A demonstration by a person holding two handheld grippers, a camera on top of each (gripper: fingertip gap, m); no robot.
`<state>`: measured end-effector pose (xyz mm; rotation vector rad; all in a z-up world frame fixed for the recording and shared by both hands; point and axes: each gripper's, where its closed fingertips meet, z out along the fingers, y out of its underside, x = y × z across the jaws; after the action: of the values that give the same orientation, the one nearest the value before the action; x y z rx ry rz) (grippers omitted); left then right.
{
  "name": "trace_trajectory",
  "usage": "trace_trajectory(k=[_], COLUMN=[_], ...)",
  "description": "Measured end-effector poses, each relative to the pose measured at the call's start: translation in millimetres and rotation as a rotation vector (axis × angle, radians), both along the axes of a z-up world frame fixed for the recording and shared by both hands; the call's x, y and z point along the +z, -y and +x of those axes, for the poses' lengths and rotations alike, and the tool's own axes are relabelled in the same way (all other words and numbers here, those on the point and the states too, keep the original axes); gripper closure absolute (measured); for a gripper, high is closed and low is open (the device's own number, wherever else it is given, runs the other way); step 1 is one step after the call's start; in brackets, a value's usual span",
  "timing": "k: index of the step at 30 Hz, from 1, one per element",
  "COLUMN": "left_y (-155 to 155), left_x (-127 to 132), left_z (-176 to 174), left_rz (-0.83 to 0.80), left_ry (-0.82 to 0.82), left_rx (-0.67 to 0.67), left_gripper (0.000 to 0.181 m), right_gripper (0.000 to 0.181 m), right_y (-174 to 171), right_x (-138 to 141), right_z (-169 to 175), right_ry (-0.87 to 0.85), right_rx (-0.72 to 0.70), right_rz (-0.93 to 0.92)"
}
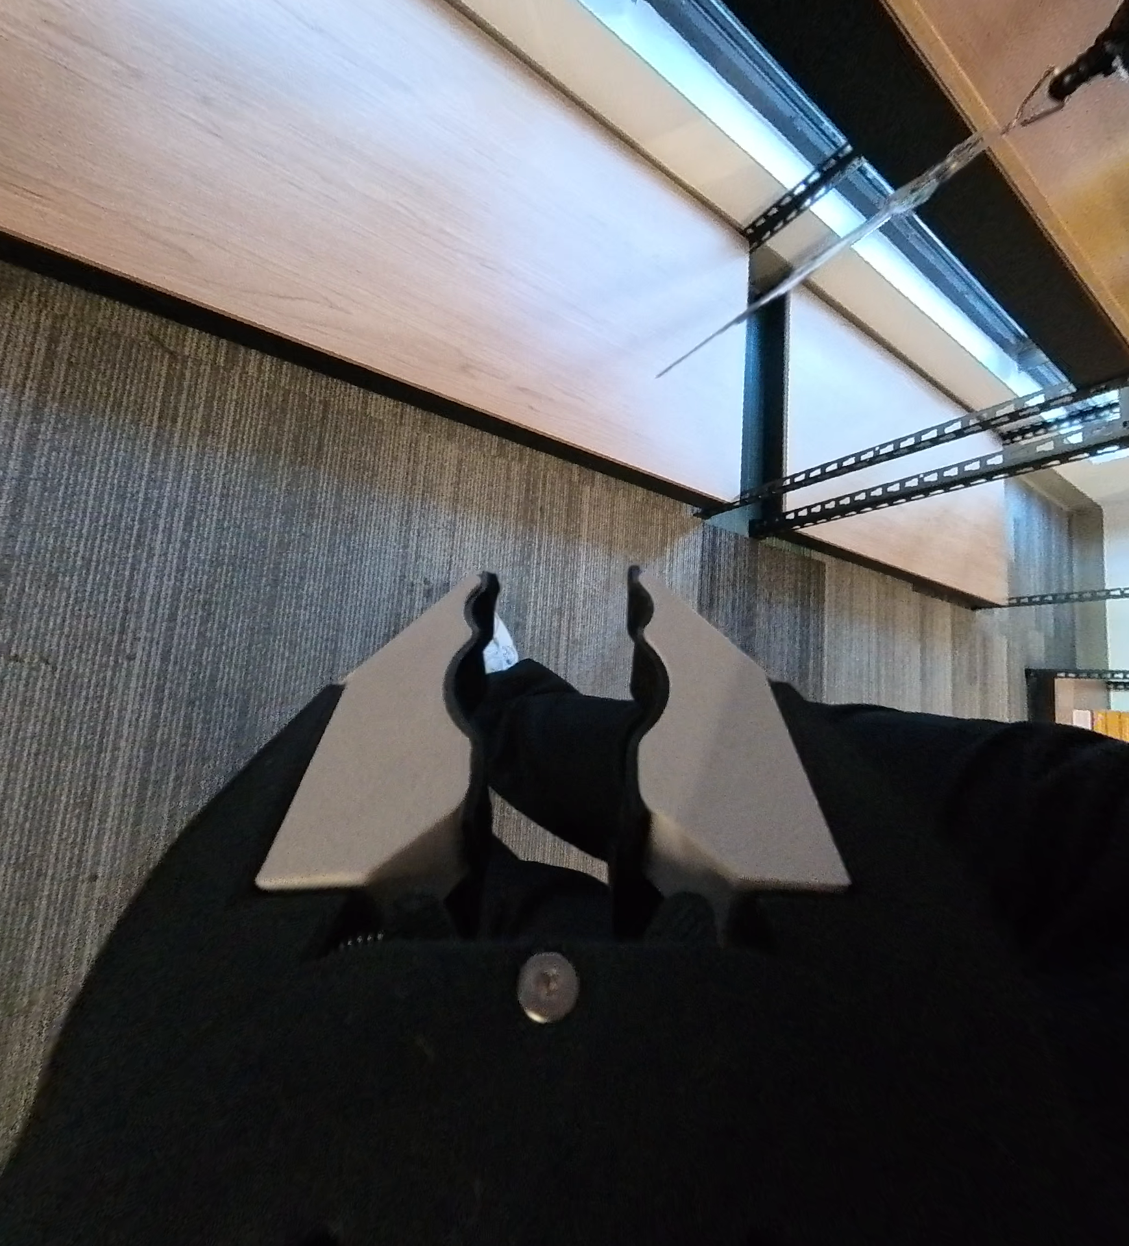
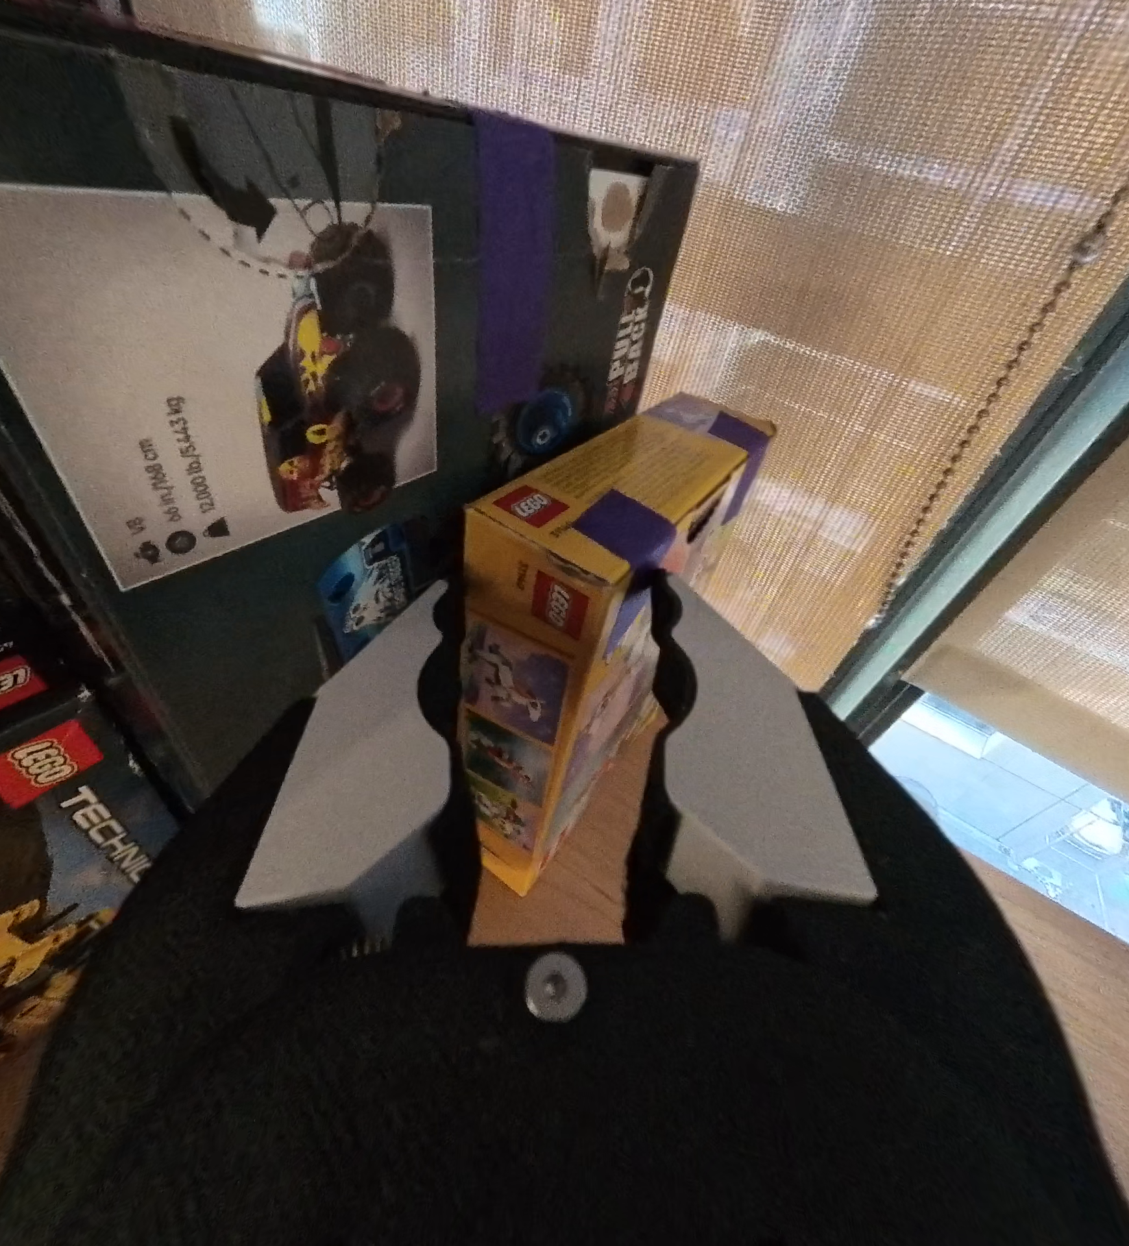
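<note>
A big dark box [image 2: 319, 350] with a toy truck printed on it and a purple tape strip [image 2: 513, 263] stands at ten o'clock. Beside it at one o'clock hangs a beige mesh blind [image 2: 885, 236]. Two smaller dark boxes [image 2: 29, 809] sit at eight o'clock. Elsewhere, grey carpet [image 1: 177, 539] lies at nine o'clock, a pale wooden board [image 1: 346, 168] at eleven, perforated metal rails [image 1: 953, 452] at two.
</note>
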<state>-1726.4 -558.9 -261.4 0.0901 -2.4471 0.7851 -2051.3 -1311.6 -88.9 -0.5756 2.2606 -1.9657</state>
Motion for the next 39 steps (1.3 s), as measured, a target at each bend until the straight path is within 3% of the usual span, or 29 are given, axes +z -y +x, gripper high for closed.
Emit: trace_trajectory(k=[5, 10, 11, 12, 13, 14, 15, 19, 22, 26, 30, 33, 35, 37, 38, 39], left_y=[-1, 0, -1, -2, -2, -3, -2, 2, -1, -8, -9, -6, -6, -8, -9, -11], left_x=[5, 19, 22, 23, 24, 25, 26, 37, 41, 45, 50, 52, 53, 55, 55, 55], left_z=[5, 9, 10, 10, 10, 10, 12, 22, 28, 34, 38, 41, 41, 41, 41, 40], left_rz=[-0.004, -0.033, -0.035, -0.034, -0.032, -0.032, -0.036, -0.062, -0.065, -0.057, -0.063, -0.073, -0.075, -0.076, -0.077, -0.076], left_ry=[-0.014, -0.038, -0.047, -0.056, -0.064, -0.068, -0.067, -0.054, -0.064, -0.088, -0.089, -0.080, -0.087, -0.097, -0.103, -0.109], left_rx=[0.036, 0.061, 0.064, 0.063, 0.058, 0.049, 0.040, 0.007, -0.009, -0.022, -0.046, -0.054, -0.050, -0.038, -0.031, -0.023], left_gripper=[0.144, 0.145, 0.145, 0.145, 0.145, 0.145, 0.145, 0.146, 0.146, 0.147, 0.148, 0.148, 0.147, 0.147, 0.147, 0.148], right_gripper=[0.127, 0.126, 0.116, 0.084, 0.066, 0.074, 0.101, 0.115, 0.119, 0.118, 0.118, 0.117, 0.113, 0.100, 0.103, 0.121], right_y=[-34, -146, -165, -177, -186, -190, -193, -196, -229, -275, -255, -217, -206, -212, -222, -235], right_x=[0, 2, 5, 7, -3, -19, -35, -36, -35, -31, -33, -35, -43, -57, -61, -62], right_z=[-13, -29, -36, -43, -42, -38, -34, -38, -31, 19, 74, 88, 99, 95, 96, 98], right_ry=[-0.007, -0.055, -0.054, -0.050, -0.044, -0.032, -0.036, 0.006, 0.049, 0.121, 0.100, 0.138, 0.183, 0.239, 0.271, 0.297], right_rx=[0.002, 0.061, 0.020, -0.040, -0.047, -0.040, -0.027, -0.126, -0.136, -0.093, -0.083, -0.136, -0.090, -0.079, -0.027, 0.044], right_rz=[0.045, 0.045, -0.008, -0.055, -0.033, 0.031, 0.098, 0.122, 0.144, 0.132, 0.107, 0.101, 0.181, 0.287, 0.319, 0.329])
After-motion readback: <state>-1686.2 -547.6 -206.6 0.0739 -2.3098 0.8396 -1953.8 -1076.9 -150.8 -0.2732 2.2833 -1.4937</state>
